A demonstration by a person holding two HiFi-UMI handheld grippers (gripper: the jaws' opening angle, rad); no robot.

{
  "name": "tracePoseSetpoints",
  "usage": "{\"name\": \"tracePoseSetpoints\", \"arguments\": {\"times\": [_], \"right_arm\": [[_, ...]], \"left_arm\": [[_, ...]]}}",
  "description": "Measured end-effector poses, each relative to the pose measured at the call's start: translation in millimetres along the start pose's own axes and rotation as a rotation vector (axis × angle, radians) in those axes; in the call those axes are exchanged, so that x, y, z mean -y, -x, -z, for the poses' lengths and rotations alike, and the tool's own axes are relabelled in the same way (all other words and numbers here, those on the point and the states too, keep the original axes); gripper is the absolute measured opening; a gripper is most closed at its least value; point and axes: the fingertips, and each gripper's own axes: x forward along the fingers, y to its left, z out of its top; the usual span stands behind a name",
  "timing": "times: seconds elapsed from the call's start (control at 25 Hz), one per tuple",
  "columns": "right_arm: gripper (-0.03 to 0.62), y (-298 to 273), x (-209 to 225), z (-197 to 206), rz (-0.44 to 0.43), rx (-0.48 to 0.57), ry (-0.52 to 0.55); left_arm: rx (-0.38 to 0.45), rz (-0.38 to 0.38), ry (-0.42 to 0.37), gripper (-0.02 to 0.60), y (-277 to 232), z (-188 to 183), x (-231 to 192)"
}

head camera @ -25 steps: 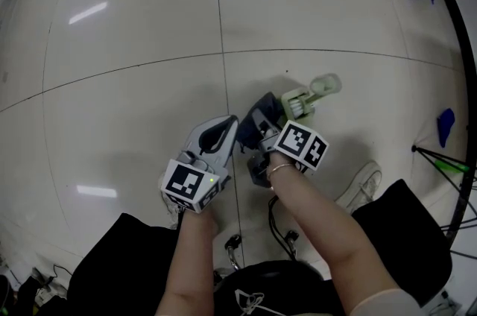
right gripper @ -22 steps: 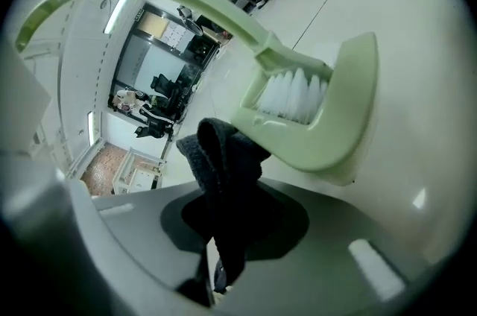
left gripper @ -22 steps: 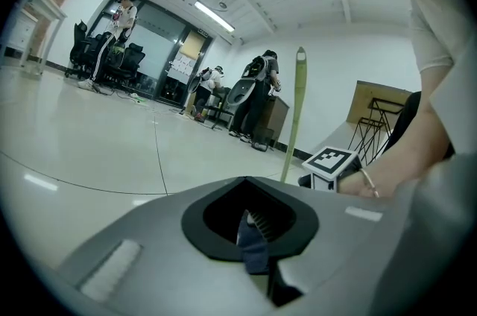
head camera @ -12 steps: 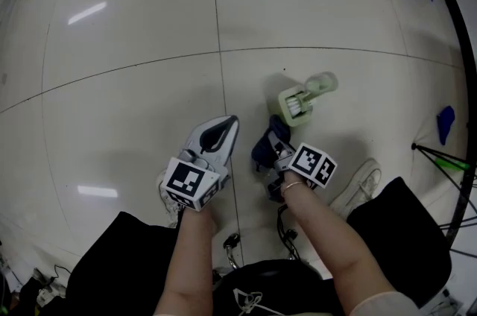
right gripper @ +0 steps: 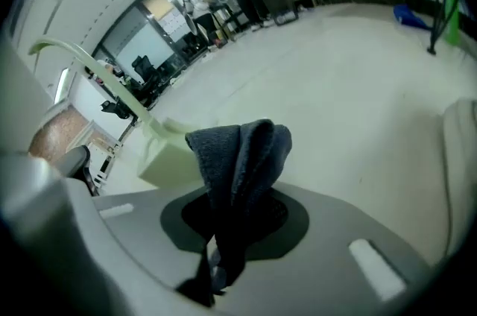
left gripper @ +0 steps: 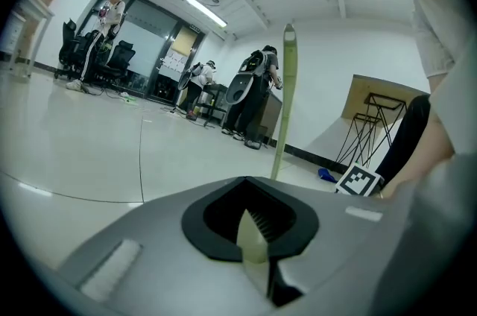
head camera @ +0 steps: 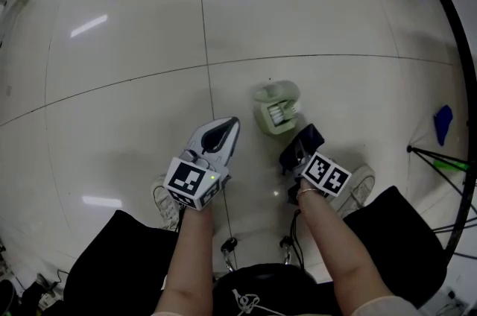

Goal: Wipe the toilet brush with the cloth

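Toilet brush (head camera: 276, 109) stood on the floor (head camera: 112, 121), its pale green handle (left gripper: 286, 106) clamped in the left gripper (head camera: 227, 127). The right gripper (head camera: 298, 150) pinched the dark cloth (right gripper: 240, 158) at the brush's 5 o'clock, near but not touching; the wiping seemingly remained to do

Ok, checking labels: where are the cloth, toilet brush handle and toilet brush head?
cloth (right gripper: 242, 158), right gripper view, folded top.
toilet brush handle (left gripper: 279, 121), left gripper view, mid-shaft.
toilet brush head (head camera: 277, 113), head view, bristles.
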Motion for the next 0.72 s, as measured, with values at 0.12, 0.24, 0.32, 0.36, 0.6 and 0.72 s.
{"name": "tracePoseSetpoints", "arguments": {"times": [0.12,0.24,0.32,0.36,0.6,0.72], "right_arm": [[0.064,14.9,-11.1,-61.3,-0.025,0.128,0.19],[0.063,38.2,-55.5,-118.7,-0.114,0.235,0.403],[0.063,64.2,-101.4,-149.4,-0.209,0.304,0.554],[0.063,79.6,-127.5,-160.9,-0.271,0.332,0.619],[0.063,170.2,-270.4,-175.1,-0.681,0.323,0.89],[0.063,194.9,-309.4,-160.4,-0.764,0.262,1.083]], "left_arm": [[0.065,-0.03,-0.006,0.006,0.2,-23.0,3.4],[0.165,-0.073,-0.024,0.006,7.5,-60.3,7.6],[0.243,-0.095,-0.053,0.006,15.4,-94.0,14.8],[0.282,-0.104,-0.071,0.006,19.9,-112.6,19.1],[0.403,-0.1,-0.18,0.006,37.1,-200.3,48.8],[0.395,-0.09,-0.216,0.006,34.7,-210.6,57.2]]}}
